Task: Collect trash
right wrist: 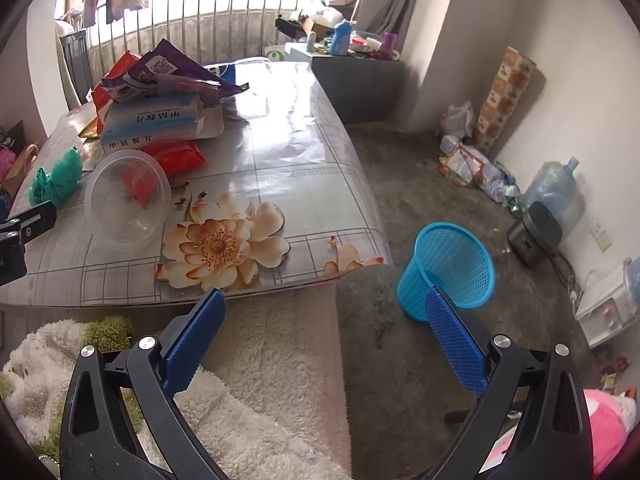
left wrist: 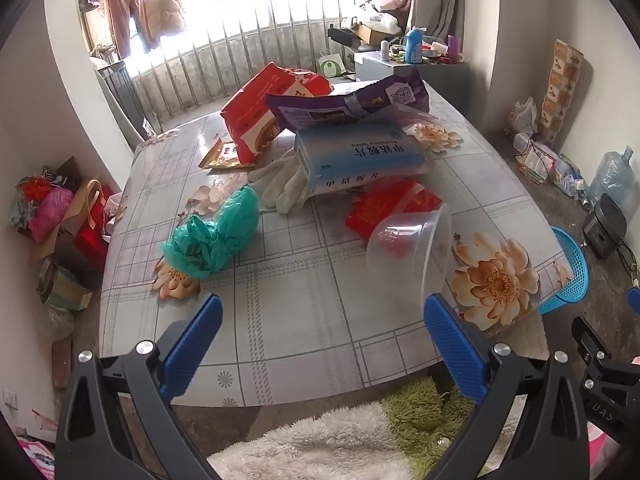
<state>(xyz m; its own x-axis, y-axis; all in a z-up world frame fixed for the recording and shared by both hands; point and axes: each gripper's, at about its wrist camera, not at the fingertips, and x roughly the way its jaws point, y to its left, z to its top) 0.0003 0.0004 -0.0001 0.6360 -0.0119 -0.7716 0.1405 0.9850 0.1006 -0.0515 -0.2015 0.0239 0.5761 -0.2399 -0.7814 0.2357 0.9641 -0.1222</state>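
left gripper (left wrist: 322,320) jaws wide, empty | right gripper (right wrist: 324,316) same | crinkly wrappers, clear round tub (left wrist: 408,250) on glossy table (left wrist: 280,320) | mesh basket (right wrist: 450,268) (floor, off table corner)

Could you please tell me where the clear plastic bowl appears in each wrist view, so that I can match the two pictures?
Left wrist view: the clear plastic bowl lies tipped on the table, right of centre, just above the right finger.
Right wrist view: the clear plastic bowl sits at left of centre, its opening facing the camera.
Shared landmark: the big printed flower on the tablecloth, right beside the bowl.
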